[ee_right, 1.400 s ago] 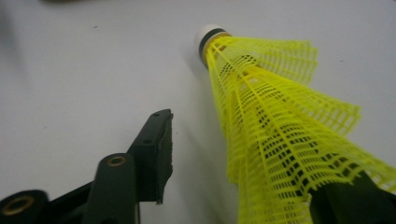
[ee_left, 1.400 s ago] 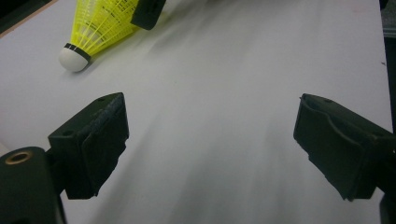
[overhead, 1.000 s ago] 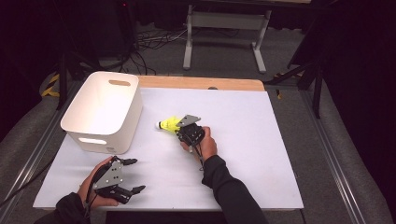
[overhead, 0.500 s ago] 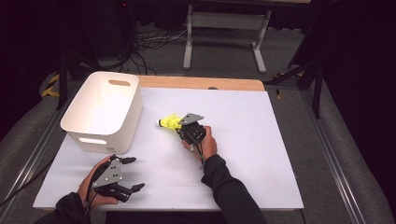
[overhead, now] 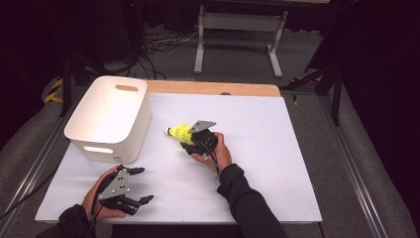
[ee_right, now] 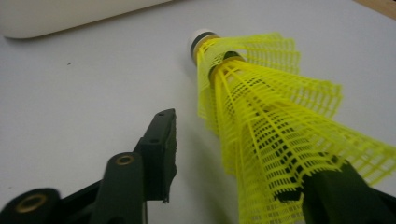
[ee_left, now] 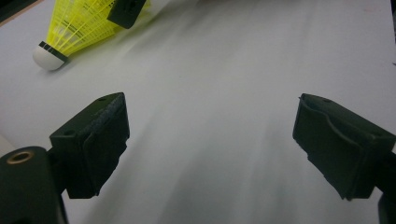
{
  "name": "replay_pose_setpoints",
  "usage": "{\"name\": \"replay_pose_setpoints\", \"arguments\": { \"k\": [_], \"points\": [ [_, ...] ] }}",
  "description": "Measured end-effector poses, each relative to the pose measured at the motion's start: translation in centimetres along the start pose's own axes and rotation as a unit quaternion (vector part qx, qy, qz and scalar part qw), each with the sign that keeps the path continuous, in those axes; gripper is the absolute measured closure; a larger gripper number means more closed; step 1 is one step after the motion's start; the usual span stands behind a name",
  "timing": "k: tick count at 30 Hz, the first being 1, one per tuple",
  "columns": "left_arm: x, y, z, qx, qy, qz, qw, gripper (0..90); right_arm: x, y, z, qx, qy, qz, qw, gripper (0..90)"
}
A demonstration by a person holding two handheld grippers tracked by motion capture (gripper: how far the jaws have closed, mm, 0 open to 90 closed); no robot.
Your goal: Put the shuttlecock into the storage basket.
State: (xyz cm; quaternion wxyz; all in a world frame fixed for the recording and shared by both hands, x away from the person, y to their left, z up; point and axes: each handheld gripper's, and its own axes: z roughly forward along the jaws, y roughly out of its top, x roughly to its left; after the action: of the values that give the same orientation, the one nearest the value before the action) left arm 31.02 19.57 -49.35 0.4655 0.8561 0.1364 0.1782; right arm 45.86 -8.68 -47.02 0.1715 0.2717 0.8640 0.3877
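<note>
A yellow mesh shuttlecock (overhead: pixel 178 133) with a white cork tip lies on the white table sheet, tip pointing towards the bin. My right gripper (overhead: pixel 188 143) sits at its skirt end, and its jaws have just been opening. In the right gripper view the shuttlecock (ee_right: pixel 271 121) lies between the parted jaws of the right gripper (ee_right: pixel 245 147): the left jaw stands clear of it and the skirt rests against the right jaw. My left gripper (overhead: pixel 144 185) rests near the front left edge, open and empty. From the left gripper (ee_left: pixel 210 140) the shuttlecock (ee_left: pixel 77 25) shows far off.
A white plastic bin (overhead: pixel 116 146) with handle slots stands at the left, just beyond the shuttlecock's tip. The white sheet (overhead: pixel 277 163) stretches bare to the right. A wooden table edge (overhead: pixel 213 88) runs along the back, with cables and a metal stand on the floor behind.
</note>
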Motion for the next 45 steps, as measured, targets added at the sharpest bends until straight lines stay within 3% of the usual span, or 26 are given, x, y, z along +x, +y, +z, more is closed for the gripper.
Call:
{"name": "replay_pose_setpoints", "arguments": {
  "k": [4, 8, 10, 15, 17, 20, 22, 23, 26, 35, 45],
  "points": [
    [-0.1, 0.0, 0.1, 0.001, 0.0, -0.001, 1.0, 11.8, 0.5, 0.2, 0.1, 0.001, -0.002, 0.0, 1.0, 37.0],
    [-0.1, 0.1, 0.1, 0.0, -0.002, -0.001, 1.0, 12.0, 0.9, 0.4, 0.7, 0.005, -0.018, 0.002, 0.9998, 36.9],
    [-0.1, 0.0, 0.1, 0.0, -0.005, -0.003, 1.0, 12.2, 1.1, 0.4, 1.3, 0.004, -0.042, 0.008, 0.9991, 43.5],
    [-0.2, 0.1, 0.1, 0.002, -0.005, -0.001, 1.0, 12.1, 0.8, 0.8, 2.7, 0.012, -0.088, 0.027, 0.9957, 49.3],
    [-0.3, 0.1, 0.1, 0.001, -0.005, -0.001, 1.0, 12.1, 0.7, 0.9, 2.7, 0.012, -0.092, 0.032, 0.9951, 51.8],
    [-0.1, 0.0, 0.1, 0.0, -0.006, -0.005, 1.0, 12.1, 0.2, 1.4, 3.1, 0.014, -0.13, 0.032, 0.9909, 69.2],
    [-0.1, 0.0, 0.1, 0.0, -0.006, -0.006, 1.0, 12.1, 0.1, 1.5, 3.1, 0.016, -0.134, 0.031, 0.9904, 73.0],
    [-0.1, 0.0, 0.1, 0.001, -0.005, -0.005, 1.0, 12.2, -0.1, 1.6, 3.4, 0.017, -0.132, 0.029, 0.9907, 80.6],
    [-0.1, 0.0, 0.0, 0.004, -0.007, -0.005, 1.0, 12.2, -0.3, 1.8, 3.5, 0.013, -0.132, 0.016, 0.991, 85.9],
    [0.1, 0.0, 0.0, 0.003, 0.0, -0.011, 0.9999, 12.2, -0.6, 1.8, 3.1, -0.001, -0.119, 0.024, 0.9926, 87.5],
    [0.3, -0.1, -0.2, -0.001, 0.013, -0.016, 0.9998, 11.8, -1.4, 1.0, 1.3, -0.026, -0.101, 0.048, 0.9934, 87.9]
  ]
}}
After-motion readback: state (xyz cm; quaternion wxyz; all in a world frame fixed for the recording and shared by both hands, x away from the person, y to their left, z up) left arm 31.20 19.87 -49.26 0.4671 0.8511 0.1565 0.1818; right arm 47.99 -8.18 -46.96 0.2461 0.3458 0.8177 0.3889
